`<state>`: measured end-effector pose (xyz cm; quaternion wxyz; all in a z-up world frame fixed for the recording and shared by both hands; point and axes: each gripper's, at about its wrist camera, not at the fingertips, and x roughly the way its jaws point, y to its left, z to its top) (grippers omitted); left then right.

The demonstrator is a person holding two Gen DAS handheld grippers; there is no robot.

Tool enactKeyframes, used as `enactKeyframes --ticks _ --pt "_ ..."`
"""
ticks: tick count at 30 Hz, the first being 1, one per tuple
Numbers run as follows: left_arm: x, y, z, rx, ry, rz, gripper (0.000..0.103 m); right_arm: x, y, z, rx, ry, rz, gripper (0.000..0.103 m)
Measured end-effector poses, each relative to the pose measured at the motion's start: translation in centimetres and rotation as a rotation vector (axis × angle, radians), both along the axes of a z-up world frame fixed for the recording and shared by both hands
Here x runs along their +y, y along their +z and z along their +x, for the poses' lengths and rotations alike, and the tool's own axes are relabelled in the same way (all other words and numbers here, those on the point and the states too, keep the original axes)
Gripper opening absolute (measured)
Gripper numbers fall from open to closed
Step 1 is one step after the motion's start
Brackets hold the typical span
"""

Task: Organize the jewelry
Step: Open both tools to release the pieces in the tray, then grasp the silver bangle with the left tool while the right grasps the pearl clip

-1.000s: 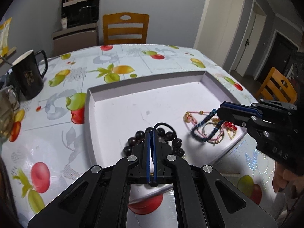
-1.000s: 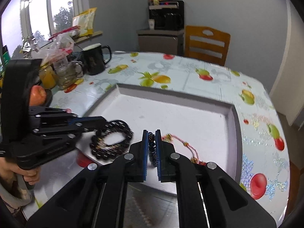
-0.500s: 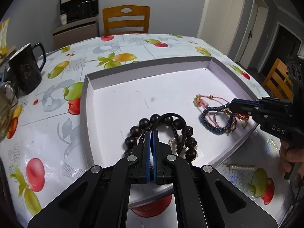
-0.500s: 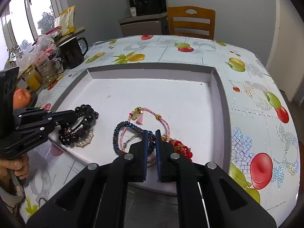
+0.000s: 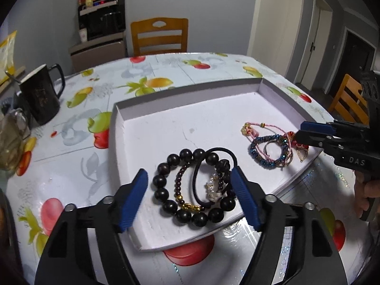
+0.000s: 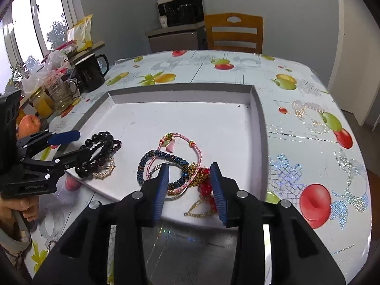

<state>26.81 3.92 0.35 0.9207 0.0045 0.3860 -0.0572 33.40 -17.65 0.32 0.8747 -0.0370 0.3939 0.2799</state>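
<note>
Now, left tongs [image 5: 190, 190]: jaws just opened, standing wide apart around the dark bead bracelets [image 5: 193, 187], pads clear of them.
Right tongs [image 6: 190, 187]: just opening, partly apart over the coloured bracelets [image 6: 171, 166]; contact hard to judge.
Tray [image 5: 190, 95]: both heaps lie near its front edge, well apart.
Hidden: tray's near rim behind the tongs.
Open room: tray's far half bare; counter [image 6: 296, 76] free to the right.

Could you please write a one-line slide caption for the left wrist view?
Left gripper, fingers just opened, straddles dark bead bracelets lying in the white tray.
</note>
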Motion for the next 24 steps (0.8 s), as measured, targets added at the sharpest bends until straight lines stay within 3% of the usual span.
enactKeyframes --ticks 17,24 --pt "-0.3 1.3 -6.1 -0.065 -0.021 -0.008 0.078 -1.0 1.2 -6.4 -0.055 0.091 0.019 0.036" --pt "-1.8 0.5 -8.7 -0.022 -0.083 0.007 0.078 0.8 0.1 -8.0 -0.029 0.168 -0.024 0.036"
